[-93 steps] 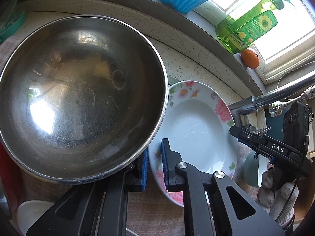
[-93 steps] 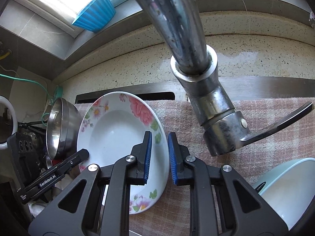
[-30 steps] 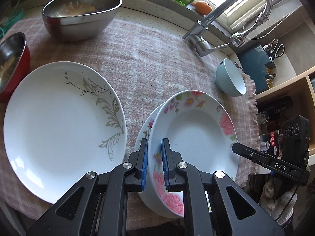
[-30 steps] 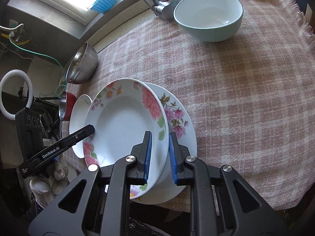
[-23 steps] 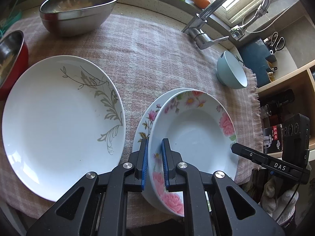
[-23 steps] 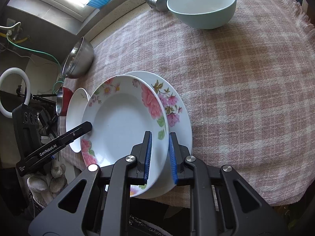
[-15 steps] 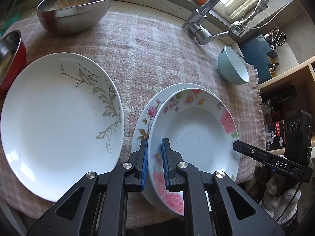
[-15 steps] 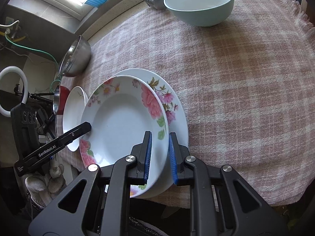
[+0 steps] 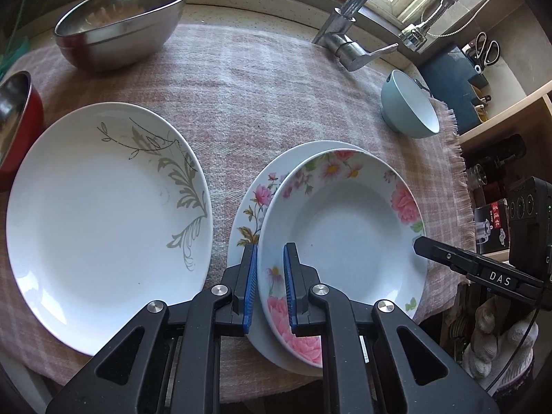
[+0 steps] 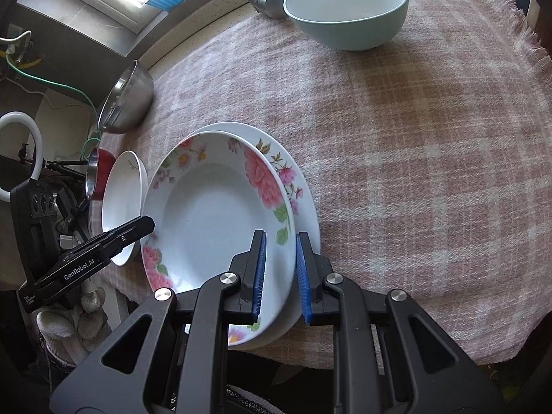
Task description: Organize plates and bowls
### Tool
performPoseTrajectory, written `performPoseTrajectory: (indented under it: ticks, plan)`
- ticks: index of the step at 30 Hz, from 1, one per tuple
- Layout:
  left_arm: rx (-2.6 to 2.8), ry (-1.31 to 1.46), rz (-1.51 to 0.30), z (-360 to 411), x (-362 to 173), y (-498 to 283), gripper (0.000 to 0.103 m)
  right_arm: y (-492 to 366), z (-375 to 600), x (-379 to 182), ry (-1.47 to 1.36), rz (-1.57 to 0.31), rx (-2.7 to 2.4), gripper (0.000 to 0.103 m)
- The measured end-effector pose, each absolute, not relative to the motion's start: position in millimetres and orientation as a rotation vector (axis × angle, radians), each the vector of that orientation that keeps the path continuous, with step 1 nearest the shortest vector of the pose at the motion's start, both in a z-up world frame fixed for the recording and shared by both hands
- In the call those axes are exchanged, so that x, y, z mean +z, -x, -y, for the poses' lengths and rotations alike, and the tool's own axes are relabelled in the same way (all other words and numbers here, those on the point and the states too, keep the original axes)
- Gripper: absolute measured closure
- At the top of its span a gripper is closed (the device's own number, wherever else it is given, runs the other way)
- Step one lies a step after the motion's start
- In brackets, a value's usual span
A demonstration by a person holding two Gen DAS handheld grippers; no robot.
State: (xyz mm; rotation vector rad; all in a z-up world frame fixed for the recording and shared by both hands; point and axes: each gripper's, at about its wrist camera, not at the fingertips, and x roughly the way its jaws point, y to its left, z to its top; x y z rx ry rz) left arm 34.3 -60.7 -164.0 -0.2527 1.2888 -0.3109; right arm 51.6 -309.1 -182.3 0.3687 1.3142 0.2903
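Note:
Both grippers hold one deep floral plate (image 9: pixel 345 227) (image 10: pixel 214 214) by opposite rims. My left gripper (image 9: pixel 270 286) is shut on its near-left rim; my right gripper (image 10: pixel 278 269) is shut on its right rim. The plate hangs just over a second floral plate (image 9: pixel 269 179) (image 10: pixel 303 200) lying on the checked cloth (image 9: pixel 241 96). The right gripper's finger (image 9: pixel 448 258) shows at the right in the left wrist view, the left gripper's finger (image 10: pixel 114 238) at the left in the right wrist view. Whether the two plates touch is unclear.
A large white plate with a grey leaf pattern (image 9: pixel 103 214) lies to the left. A steel bowl (image 9: pixel 120 20) and a red-sided steel bowl (image 9: pixel 17 120) stand beyond it. A pale blue bowl (image 9: pixel 410 110) (image 10: pixel 348 7) sits by the faucet (image 9: pixel 355 38). A shelf stands at the right.
Three seconds ago the plate was held up near the faucet and window sill. It has since come toward the cloth's front edge and, over the last second, sunk closer onto the other floral plate.

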Motion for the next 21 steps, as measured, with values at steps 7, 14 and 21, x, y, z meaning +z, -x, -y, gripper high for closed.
performPoseTrajectory:
  ticks: [7, 14, 21]
  plan:
    - [-0.305, 0.257, -1.289, 60.5, -163.5, -35.5, 0.091, -51.5, 301.6, -180.3, -0.322, -1.313, 0.284, 0.082]
    - [-0.305, 0.275, -1.281, 56.1, -162.0, -35.3, 0.088, -53.7, 298.3, -174.1, -0.294, -1.292, 0.283, 0.058]
    - [-0.290, 0.303, -1.237, 37.5, -149.1, -32.0, 0.080, -56.8, 295.9, -161.6, -0.273, -1.247, 0.263, 0.051]
